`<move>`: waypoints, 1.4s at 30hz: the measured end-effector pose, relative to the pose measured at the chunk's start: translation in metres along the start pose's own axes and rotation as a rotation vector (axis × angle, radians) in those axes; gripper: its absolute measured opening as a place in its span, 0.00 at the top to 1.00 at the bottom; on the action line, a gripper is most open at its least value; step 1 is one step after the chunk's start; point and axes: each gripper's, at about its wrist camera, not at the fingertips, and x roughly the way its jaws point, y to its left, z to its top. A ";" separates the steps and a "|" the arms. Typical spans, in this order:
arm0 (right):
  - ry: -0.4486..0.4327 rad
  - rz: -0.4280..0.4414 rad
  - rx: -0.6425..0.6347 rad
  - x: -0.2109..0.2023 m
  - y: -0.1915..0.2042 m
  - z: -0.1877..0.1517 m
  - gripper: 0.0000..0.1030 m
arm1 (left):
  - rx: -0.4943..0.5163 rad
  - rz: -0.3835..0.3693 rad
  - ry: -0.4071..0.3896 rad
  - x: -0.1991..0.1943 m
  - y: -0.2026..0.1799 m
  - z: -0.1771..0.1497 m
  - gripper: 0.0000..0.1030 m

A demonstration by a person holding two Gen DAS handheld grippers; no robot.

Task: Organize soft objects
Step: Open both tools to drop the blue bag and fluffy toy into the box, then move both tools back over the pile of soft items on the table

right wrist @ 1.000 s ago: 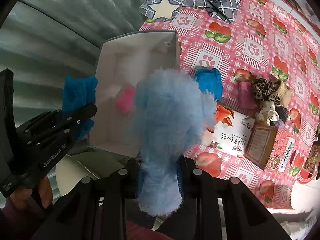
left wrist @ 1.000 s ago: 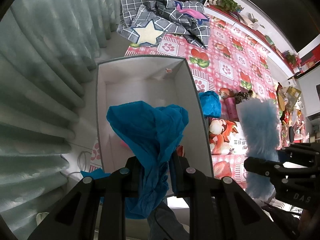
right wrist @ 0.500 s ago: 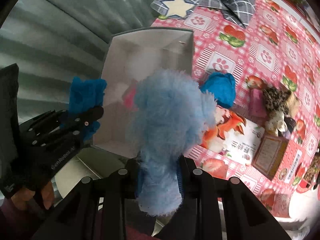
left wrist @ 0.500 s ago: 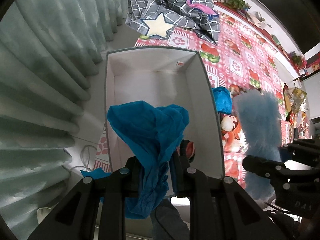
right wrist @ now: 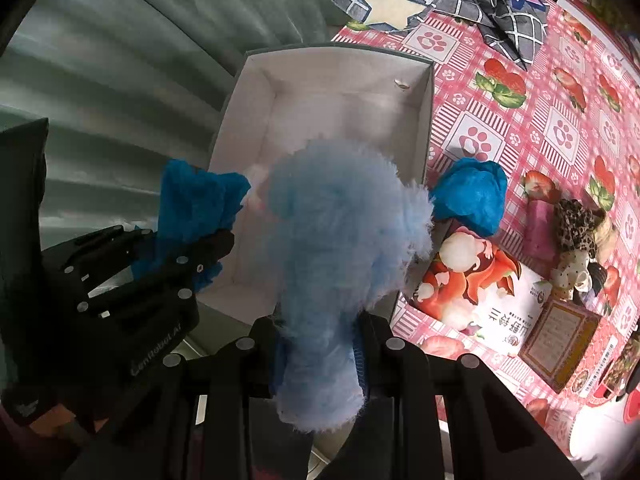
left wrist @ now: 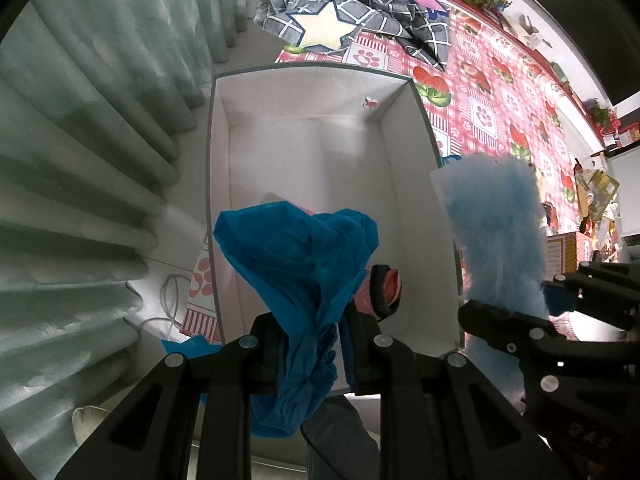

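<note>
Both grippers closer over white box (left wrist: 404,184), pink item (left wrist: 386,286) inside, fingers (left wrist: 352,344) clamping blue cloth (left wrist: 304,256), fluffy toy (right wrist: 340,240).

Inside the box (left wrist: 320,160): a small toy (left wrist: 384,288). Right of the box: crumpled cloth (right wrist: 470,196), then a book (right wrist: 476,300). Behind it: a quilt (left wrist: 352,12).

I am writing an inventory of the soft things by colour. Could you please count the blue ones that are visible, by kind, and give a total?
Dark blue thin cloths: 2, one in the left gripper as blue cloth, one crumpled blue cloth on the tablecloth beside the white box.
Light blue fluffy items: 1, the fluffy piece in the right gripper.
Total: 3.
</note>
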 end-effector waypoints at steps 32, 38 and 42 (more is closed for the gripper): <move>-0.071 0.017 0.179 -0.026 -0.057 0.001 0.26 | 0.008 -0.102 0.010 -0.003 -0.014 0.014 0.00; -0.118 0.041 0.273 -0.057 -0.092 -0.017 0.26 | 0.089 -0.146 -0.006 -0.011 -0.053 0.032 0.00; -0.165 0.059 0.358 -0.083 -0.126 -0.033 0.26 | 0.141 -0.184 0.002 -0.012 -0.084 0.045 0.00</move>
